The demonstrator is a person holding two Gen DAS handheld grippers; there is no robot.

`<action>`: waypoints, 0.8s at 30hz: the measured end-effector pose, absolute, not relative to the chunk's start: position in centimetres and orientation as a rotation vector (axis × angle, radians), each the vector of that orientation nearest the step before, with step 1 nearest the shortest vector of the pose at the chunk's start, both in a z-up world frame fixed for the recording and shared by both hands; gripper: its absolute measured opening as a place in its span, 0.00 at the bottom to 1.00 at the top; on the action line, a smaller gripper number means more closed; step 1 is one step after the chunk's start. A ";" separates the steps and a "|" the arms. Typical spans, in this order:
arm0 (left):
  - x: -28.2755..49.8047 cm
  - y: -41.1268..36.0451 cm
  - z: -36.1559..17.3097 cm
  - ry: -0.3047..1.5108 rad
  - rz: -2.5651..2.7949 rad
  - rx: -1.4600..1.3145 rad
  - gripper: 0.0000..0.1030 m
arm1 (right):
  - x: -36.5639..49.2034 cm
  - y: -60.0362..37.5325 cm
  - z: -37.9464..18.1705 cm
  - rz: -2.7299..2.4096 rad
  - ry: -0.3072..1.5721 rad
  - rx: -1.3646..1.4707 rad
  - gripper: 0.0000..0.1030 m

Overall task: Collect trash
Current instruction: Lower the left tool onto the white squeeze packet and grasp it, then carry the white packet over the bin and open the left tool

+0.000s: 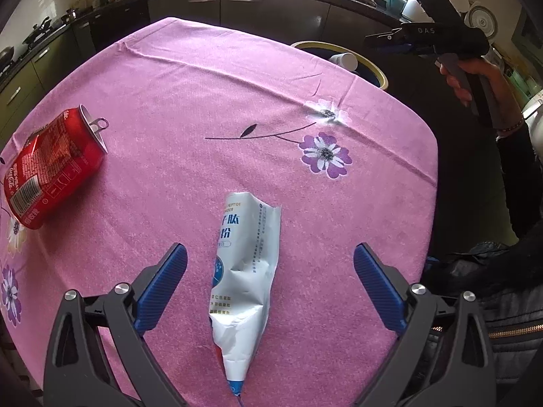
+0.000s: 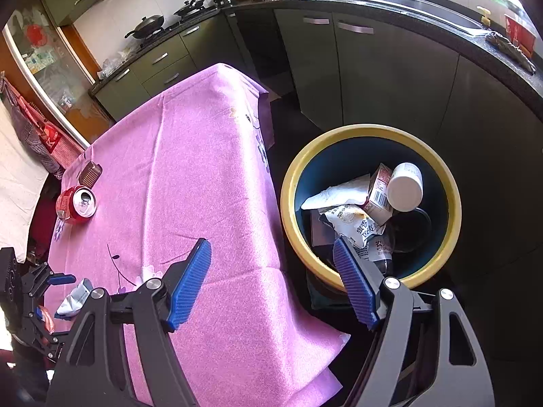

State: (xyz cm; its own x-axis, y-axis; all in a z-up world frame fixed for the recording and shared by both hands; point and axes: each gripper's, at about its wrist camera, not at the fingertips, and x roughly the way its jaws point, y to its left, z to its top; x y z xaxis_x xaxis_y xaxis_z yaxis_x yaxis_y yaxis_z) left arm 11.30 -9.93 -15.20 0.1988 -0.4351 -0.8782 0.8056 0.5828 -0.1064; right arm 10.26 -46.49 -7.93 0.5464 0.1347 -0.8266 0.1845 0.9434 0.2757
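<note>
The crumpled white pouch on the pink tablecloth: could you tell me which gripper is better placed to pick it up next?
Left. The left gripper is open with the white pouch lying between its fingers, while the right gripper is empty, off by the yellow-rimmed bin.

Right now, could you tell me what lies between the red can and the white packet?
Only bare pink tablecloth separates the red can and white packet, in the left wrist view.

"Coca-Cola" on red can [image 1: 51,166], "DAS" on right gripper [image 1: 376,39] (faint)
</note>
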 end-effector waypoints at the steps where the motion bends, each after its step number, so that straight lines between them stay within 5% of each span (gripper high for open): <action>1: 11.3 -10.0 -15.4 1.056 -0.901 0.423 0.84 | 10.3 -46.5 -8.0 -0.030 0.997 0.354 0.73; 9: 11.3 -9.6 -15.4 1.063 -0.858 0.418 0.58 | 10.3 -46.4 -8.2 -0.014 0.995 0.355 0.73; 16: 11.5 -9.0 -15.1 1.065 -0.815 0.409 0.26 | 10.5 -46.1 -8.4 0.002 0.999 0.355 0.73; 24: 11.4 -8.7 -15.0 1.064 -0.816 0.402 0.14 | 10.4 -45.7 -8.1 0.011 0.992 0.349 0.73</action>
State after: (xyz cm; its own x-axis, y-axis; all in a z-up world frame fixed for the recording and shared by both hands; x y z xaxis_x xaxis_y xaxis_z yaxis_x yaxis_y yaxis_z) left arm 11.44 -8.71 -15.02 0.2383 -0.3930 -0.8881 0.7557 0.6494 -0.0846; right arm 10.38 -45.74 -8.09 0.5520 0.1667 -0.8170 0.1481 0.9446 0.2929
